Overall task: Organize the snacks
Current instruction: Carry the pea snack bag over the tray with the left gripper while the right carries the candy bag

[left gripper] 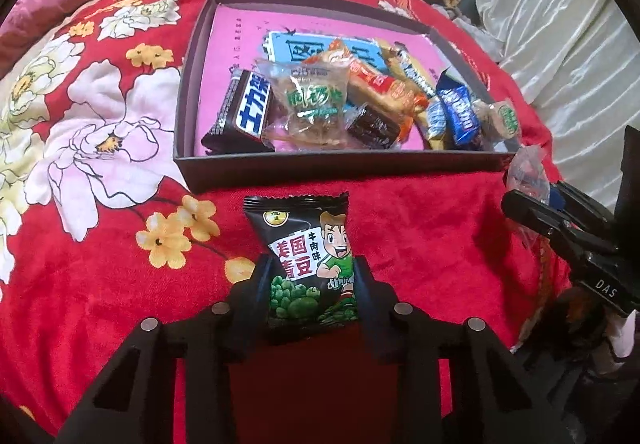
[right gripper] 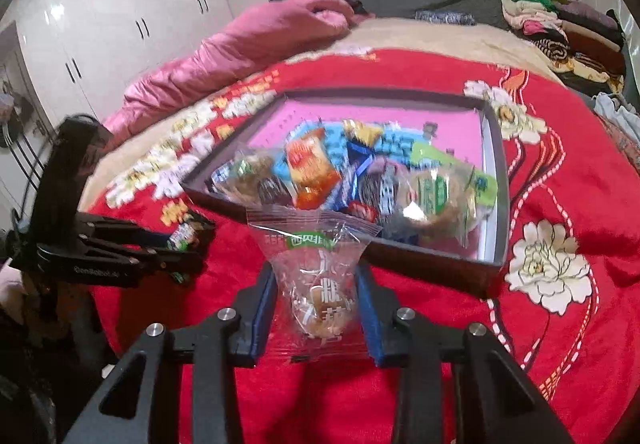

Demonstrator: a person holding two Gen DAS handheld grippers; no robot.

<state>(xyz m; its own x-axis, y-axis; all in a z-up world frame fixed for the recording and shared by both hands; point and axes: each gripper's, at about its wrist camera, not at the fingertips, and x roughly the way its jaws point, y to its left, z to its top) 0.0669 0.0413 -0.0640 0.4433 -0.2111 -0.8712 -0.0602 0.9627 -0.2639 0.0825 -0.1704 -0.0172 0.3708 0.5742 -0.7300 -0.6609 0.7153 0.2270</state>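
Grippers each pinch a snack packet in front of the box

Tilted down toward the red floral blanket [left gripper: 400, 228], the left gripper [left gripper: 310, 284] has its two fingers pressed against the sides of a black green-pea packet [left gripper: 308, 256], which stands upright between them with its crimped top edge toward the box [left gripper: 320, 167]. The packet sits just short of the box's near wall. The right gripper [right gripper: 316, 296] points at a shallower slant, more toward the box than the bedding, and its blue-edged fingers [right gripper: 264, 308] squeeze a clear pastry packet [right gripper: 316, 272] whose top flares out above the pinch; the pastry shows through the film low in the bag.

The left wrist view looks steeply into the box: a pink liner, a blue printed card and a heap of snacks [left gripper: 344, 103] gathered toward the near right part, among them a dark bar with white lettering and several blue wrappers. It also catches the right gripper [left gripper: 532, 199] from the side at the right edge, with crumpled clear film between its tips. The right wrist view is blurred over the box [right gripper: 496, 163], yet it alone shows the room: white cupboards [right gripper: 120, 11], a pink quilt [right gripper: 240, 43], a grey headboard and folded clothes [right gripper: 560, 27]. At its left edge the left gripper [right gripper: 180, 244] appears side-on, clamped on the dark packet [right gripper: 188, 232].
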